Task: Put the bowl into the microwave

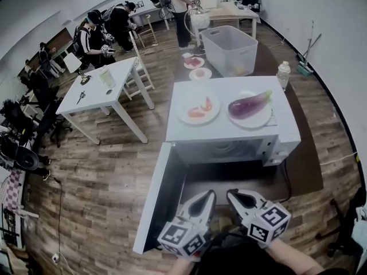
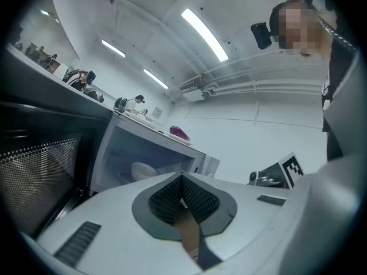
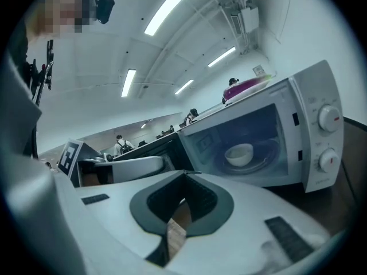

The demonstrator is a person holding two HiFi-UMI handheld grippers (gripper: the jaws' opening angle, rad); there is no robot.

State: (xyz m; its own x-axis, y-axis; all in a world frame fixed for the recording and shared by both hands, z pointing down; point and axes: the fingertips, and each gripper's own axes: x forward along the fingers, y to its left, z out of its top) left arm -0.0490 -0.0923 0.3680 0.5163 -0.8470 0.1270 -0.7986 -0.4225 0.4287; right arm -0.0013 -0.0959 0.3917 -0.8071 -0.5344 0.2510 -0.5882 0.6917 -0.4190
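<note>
I hold my left gripper point(image 1: 210, 195) before the open microwave point(image 1: 226, 132), jaws together on nothing. The bowl point(image 3: 239, 152) sits inside the microwave. My right gripper point(image 1: 231, 194) is beside the left, also closed and empty. I judge the placing done; what remains is swinging the door point(image 1: 153, 202) shut.

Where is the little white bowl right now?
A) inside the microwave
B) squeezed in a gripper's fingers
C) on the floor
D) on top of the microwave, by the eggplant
A: the bowl sits inside the microwave, seen through its open front.
</note>
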